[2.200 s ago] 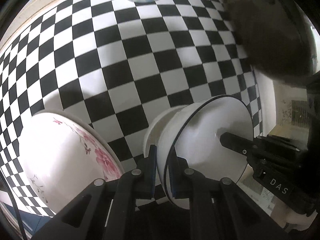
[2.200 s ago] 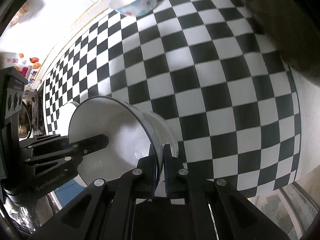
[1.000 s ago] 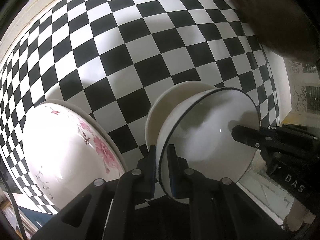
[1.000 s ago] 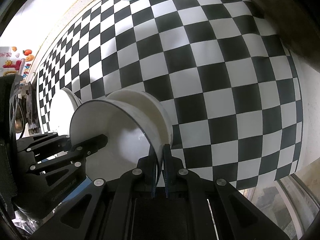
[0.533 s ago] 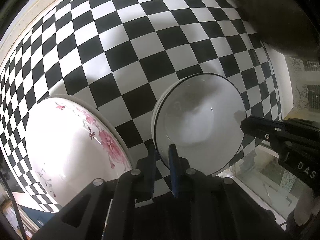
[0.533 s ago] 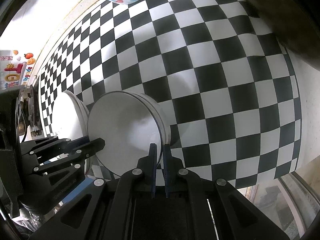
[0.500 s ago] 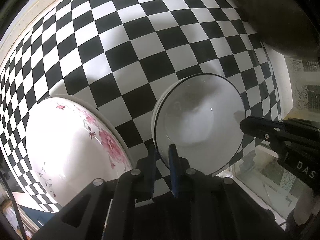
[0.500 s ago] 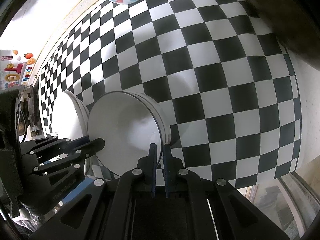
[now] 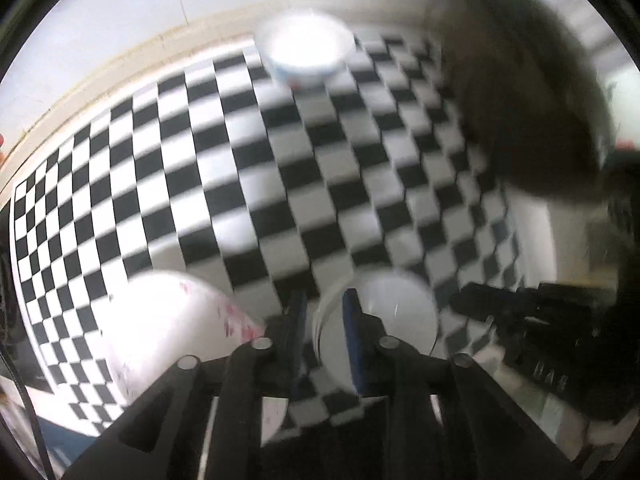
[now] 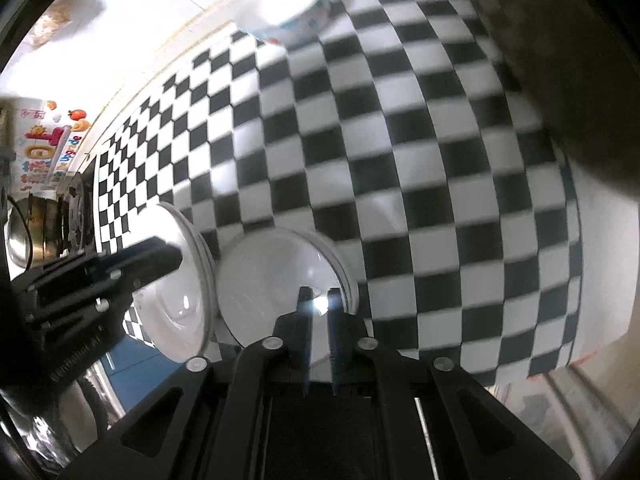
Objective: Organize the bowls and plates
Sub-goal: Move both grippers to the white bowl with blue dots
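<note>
A white bowl with a thin dark rim (image 9: 392,320) (image 10: 272,280) rests nested in another white bowl on the black-and-white checked tabletop (image 9: 280,168). My left gripper (image 9: 324,310) hovers above its left rim. The jaws are opening and the pads are clear of the rim. My right gripper (image 10: 319,304) hangs over the opposite rim, jaws likewise opening with nothing pressed between them. Each gripper shows in the other's view: the right gripper (image 9: 520,320), the left gripper (image 10: 100,280). A large white dish with pink flowers (image 9: 172,328) (image 10: 176,292) lies beside the bowls.
A small white bowl with coloured hearts (image 9: 306,50) (image 10: 288,12) stands at the far edge by the wall. A dark blurred mass (image 9: 528,92) (image 10: 580,60) fills the upper right. The table edge (image 10: 576,280) runs down the right. Metal pots (image 10: 24,224) sit at far left.
The rimmed bowl, held tilted by both grippers, came down level into the other white bowl. Both jaws have parted from its rim and both grippers have lifted away.
</note>
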Motion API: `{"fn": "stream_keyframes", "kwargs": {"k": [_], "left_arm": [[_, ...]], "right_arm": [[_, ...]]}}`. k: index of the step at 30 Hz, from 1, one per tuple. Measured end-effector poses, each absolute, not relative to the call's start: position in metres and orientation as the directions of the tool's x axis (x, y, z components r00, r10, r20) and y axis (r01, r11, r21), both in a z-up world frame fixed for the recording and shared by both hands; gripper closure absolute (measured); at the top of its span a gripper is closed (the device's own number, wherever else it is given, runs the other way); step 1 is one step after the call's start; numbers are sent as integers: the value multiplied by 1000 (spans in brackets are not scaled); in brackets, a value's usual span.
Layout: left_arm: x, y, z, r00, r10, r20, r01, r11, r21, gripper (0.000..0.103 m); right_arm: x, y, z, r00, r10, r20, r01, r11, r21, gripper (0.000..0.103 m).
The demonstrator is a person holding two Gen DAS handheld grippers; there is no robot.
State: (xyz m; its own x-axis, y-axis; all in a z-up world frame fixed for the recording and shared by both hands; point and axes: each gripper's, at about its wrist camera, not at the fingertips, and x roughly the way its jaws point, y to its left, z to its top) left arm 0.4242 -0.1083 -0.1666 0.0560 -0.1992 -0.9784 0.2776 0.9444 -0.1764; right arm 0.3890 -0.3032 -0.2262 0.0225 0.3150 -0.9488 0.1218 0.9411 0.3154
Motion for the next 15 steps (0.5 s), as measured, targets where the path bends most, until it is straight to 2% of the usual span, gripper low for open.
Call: {"fn": "stream_keyframes", "kwargs": {"k": [1,2,3,4,8,15], "left_arm": [[433,-108,-164,72,-202,-977,275,945,-175,79],[443,-106,-162,86,-207,-975,271,946,-177,79],[458,-102,-161,107,-209,-972,251,952,-177,78],[467,-100,-163,118,-206,-972,232,957,-175,77],[519,-84,-172,112,-238,-965,124,967,-225,77],[601,-80,-204,55,-326,-944,23,945,-325,77]], "right_arm": [[395,-303,-221,35,313,-949,114,942,315,57],[407,-304,-211,72,309,-948,99,944,315,45],[417,-304,-204,110,314,-943,88,942,323,27],[428,-305,-197,148,315,-937,78,941,329,24],[481,-306,-180,249,276,-929,47,954,296,24],[587,-311,-201,222,238,-945,80,962,261,24]]}}
